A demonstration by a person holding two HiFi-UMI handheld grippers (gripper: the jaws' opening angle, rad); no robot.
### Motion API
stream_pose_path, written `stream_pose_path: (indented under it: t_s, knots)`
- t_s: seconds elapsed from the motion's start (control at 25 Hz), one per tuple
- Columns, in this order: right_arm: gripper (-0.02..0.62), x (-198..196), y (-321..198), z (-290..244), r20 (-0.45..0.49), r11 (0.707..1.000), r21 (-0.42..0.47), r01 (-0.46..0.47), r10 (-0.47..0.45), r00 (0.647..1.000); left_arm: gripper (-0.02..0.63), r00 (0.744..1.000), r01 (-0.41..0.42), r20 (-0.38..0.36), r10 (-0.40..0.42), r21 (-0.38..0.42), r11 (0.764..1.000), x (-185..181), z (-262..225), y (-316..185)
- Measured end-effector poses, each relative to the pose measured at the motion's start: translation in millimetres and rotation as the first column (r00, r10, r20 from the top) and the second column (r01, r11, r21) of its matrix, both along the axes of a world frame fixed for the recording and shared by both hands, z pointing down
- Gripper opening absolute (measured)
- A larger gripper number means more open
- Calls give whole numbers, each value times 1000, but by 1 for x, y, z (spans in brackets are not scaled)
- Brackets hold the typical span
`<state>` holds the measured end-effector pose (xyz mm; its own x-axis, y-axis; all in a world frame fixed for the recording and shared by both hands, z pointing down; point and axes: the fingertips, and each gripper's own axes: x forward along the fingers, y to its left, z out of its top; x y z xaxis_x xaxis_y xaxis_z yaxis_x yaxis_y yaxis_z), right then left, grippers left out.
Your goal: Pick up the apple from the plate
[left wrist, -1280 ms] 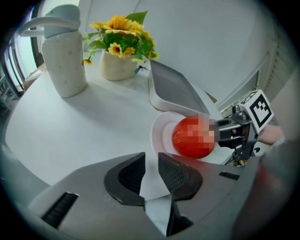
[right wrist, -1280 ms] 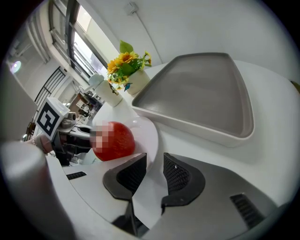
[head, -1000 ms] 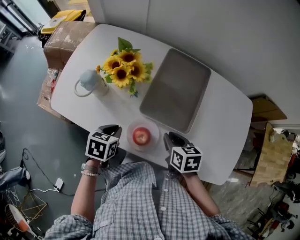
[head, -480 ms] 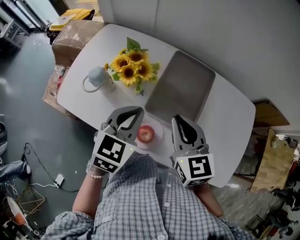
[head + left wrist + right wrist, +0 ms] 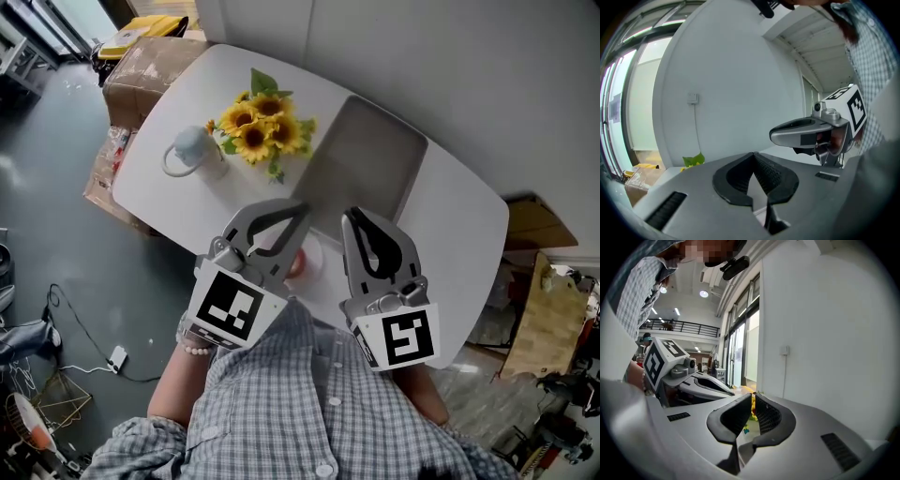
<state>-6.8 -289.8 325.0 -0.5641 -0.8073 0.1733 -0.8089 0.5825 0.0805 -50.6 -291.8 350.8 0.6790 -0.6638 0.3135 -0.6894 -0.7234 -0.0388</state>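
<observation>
From the head view I look down on a smooth white table with rounded corners. The glossy red apple lies on a small round pale plate at the table's near edge, largely covered by my left gripper. My right gripper hangs at the plate's 3 o'clock. Each gripper is matte grey and carries a cube with black-and-white square markers. From the apple, yellow sunflowers sit at 11 o'clock, a pale mug at 10 o'clock, and a flat grey tray with rounded corners at 1 o'clock. Only the gripper views show the jaws. The left gripper's ribbed black pads meet at their tips with nothing held. The right gripper's pads are almost together, and a thin slit between them shows yellow petals. The apple shows only in the head view.
</observation>
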Motion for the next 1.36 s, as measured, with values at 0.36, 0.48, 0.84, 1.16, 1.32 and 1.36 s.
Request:
stream_pose_path:
  t_s: [0.36, 0.48, 0.84, 1.16, 1.32, 1.36]
  knots:
    - [35, 7, 3, 0, -15, 1000, 2, -4, 4, 1000, 11, 1000, -28, 6, 28, -6, 1000, 10, 4, 0]
    - [34, 10, 3, 3, -13, 1000, -7, -13, 13, 1000, 11, 999, -35, 6, 35, -4, 999, 12, 3, 0]
    - [34, 12, 3, 12, -45, 999, -44, -21, 19, 999, 11, 1000, -27, 8, 27, -12, 1000, 11, 8, 0]
    - [34, 13, 1, 19, -71, 998, -67, -21, 16, 997, 11, 999, -31, 16, 31, -28, 999, 10, 13, -1]
    - [34, 9, 4, 23, -83, 996, -83, -12, 5, 997, 11, 999, -35, 22, 35, -32, 999, 11, 15, -1]
    - [34, 8, 5, 24, -85, 996, -89, -11, 4, 996, 11, 999, -35, 23, 36, -33, 999, 11, 15, 0]
